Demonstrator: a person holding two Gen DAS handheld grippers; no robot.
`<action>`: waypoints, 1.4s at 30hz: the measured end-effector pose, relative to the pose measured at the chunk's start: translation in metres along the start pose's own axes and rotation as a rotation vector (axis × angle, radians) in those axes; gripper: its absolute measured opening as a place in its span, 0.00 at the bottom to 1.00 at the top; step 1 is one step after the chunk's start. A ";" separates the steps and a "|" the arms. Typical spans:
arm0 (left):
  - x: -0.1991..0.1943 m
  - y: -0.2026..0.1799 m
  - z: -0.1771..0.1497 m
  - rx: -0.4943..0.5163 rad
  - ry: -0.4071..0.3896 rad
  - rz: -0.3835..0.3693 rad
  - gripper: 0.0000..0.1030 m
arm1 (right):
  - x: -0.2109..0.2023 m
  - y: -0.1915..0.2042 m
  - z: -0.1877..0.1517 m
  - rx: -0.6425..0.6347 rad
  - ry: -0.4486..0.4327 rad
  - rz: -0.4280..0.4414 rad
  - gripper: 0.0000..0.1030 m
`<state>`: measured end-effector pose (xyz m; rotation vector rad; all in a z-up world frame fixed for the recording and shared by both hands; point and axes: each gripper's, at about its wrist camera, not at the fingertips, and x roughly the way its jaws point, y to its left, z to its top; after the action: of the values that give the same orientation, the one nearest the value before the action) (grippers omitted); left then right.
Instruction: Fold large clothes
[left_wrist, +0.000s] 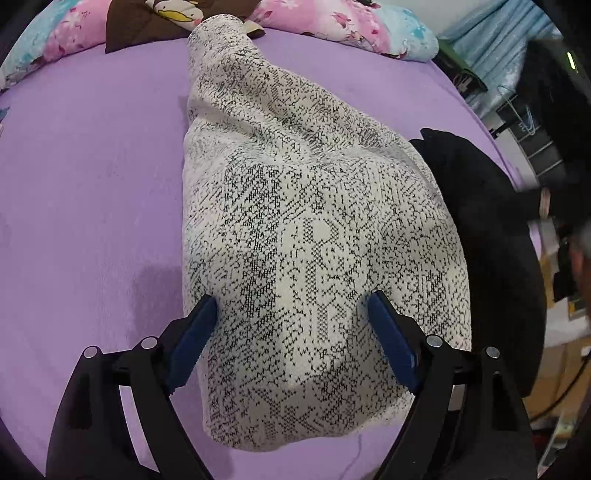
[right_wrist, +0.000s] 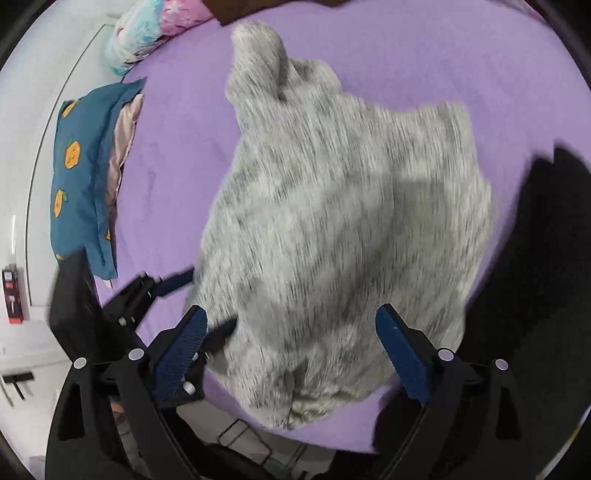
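Both sets of jaws stood wide apart and held nothing. Starting at the left in the left wrist view, the purple bedsheet (left_wrist: 92, 184) lay bare beside the left gripper (left_wrist: 291, 306), whose blue-padded fingers (left_wrist: 194, 339) straddled the near end of the black-and-white knitted sweater (left_wrist: 314, 229) from above, the left pad at the garment's left edge, the right pad over its patterned middle; whether the pads touched the knit could not be told. The sweater lay in a long bundle running away from the camera up the middle of the bed, one narrow part reaching toward the floral pillows (left_wrist: 351, 26) and a brown cushion (left_wrist: 147, 26) at the far edge. Just right of the sweater, touching its edge, lay a black garment (left_wrist: 491, 221). In the right wrist view, blurred by motion, a blue pillow with orange prints (right_wrist: 81, 177) sat at the far left by the wall, and the left gripper (right_wrist: 173, 280) showed below it with a blue finger at the sweater's left edge. Further right, the right gripper (right_wrist: 291, 317) hovered over the sweater (right_wrist: 343, 221) near the bed's front edge, its fingers (right_wrist: 181, 350) spread with the cloth between them but not pinched. At the far right the black garment (right_wrist: 535, 258) appeared as a dark smear next to the sweater.
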<state>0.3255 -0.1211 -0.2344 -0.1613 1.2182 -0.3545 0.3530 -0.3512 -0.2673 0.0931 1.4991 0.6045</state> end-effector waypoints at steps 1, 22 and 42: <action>-0.002 0.002 -0.001 -0.002 0.000 -0.002 0.78 | 0.005 -0.002 -0.004 0.015 0.002 0.025 0.88; -0.082 0.034 0.010 -0.080 -0.159 -0.120 0.80 | -0.078 -0.036 -0.057 0.026 -0.368 0.249 0.11; 0.030 -0.013 -0.007 0.045 -0.074 0.090 0.95 | -0.062 -0.103 -0.065 0.144 -0.353 -0.223 0.63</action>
<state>0.3254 -0.1435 -0.2591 -0.0794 1.1392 -0.2950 0.3272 -0.4855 -0.2612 0.1342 1.1876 0.2816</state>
